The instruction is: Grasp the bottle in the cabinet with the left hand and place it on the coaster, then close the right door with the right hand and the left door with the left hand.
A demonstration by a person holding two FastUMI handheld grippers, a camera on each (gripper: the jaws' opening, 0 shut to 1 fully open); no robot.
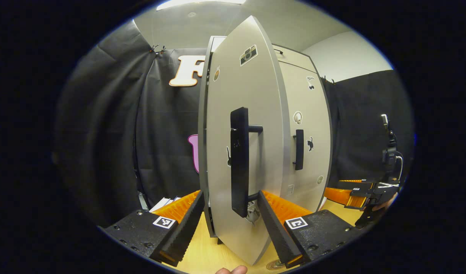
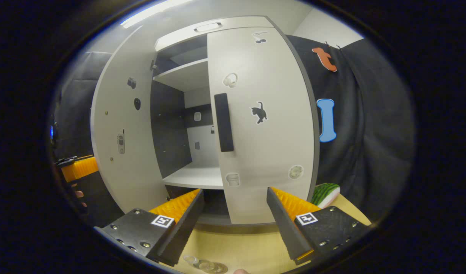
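The grey cabinet's left door [image 1: 252, 114] stands partly open, its edge turned toward me. Its black handle [image 1: 239, 163] reaches down between the fingers of my left gripper [image 1: 230, 198], which is open and straddles the door without pressing it. The right door [image 2: 263, 125] lies shut against the cabinet, its black handle [image 2: 223, 121] straight ahead of my open right gripper [image 2: 233, 192], which holds nothing. The cabinet's inside [image 2: 197, 177] shows bare shelves. Something clear and round [image 2: 206, 266], perhaps the bottle's top, lies at the bottom edge of the right gripper view. A round coaster [image 1: 275, 264] peeks out on the table.
The wooden table [image 2: 240, 243] runs under both grippers. A green striped object [image 2: 324, 192] lies right of the cabinet. White papers [image 1: 164, 203] sit at the cabinet's left. The other gripper and its hand [image 1: 370, 196] hover at the far right of the left gripper view.
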